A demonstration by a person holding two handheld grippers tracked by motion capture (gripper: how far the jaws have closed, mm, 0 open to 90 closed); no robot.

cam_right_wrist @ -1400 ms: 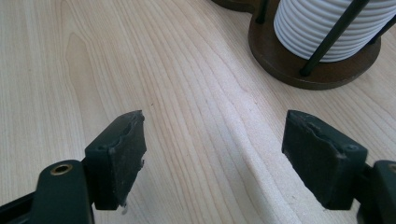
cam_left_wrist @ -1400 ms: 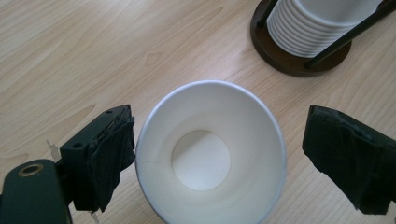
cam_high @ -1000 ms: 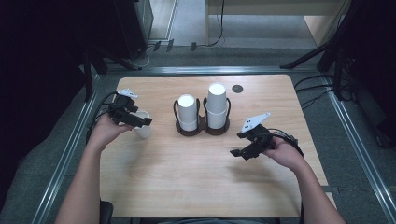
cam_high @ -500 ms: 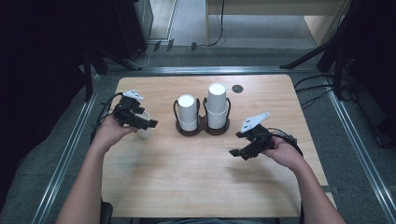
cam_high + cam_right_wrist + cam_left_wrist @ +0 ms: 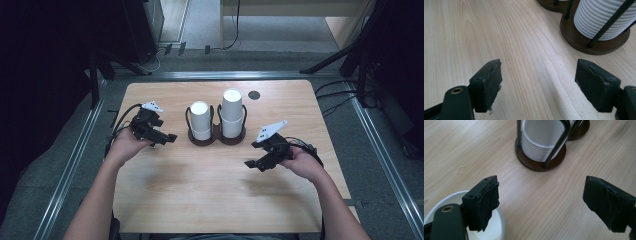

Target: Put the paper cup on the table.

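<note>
Jaws of both the left gripper [image 5: 169, 138] and the right gripper [image 5: 251, 164] stand apart, holding nothing. A single white cup [image 5: 496, 230] sits on the worktop [image 5: 210, 195] under the left jaw, beside the cup stacks [image 5: 201, 120] in their holder [image 5: 216, 140]. Likely next: straddle the cup's rim, then clamp.

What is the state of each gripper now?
Left gripper: open, holding nothing; a white cup sits under one jaw.
Right gripper: open, empty.

No writing, label, brand, number or sign can be read anywhere in these views: the cups [image 5: 200, 120], their holder [image 5: 216, 138] and the desk [image 5: 210, 190] all bear plain, unmarked surfaces.
</note>
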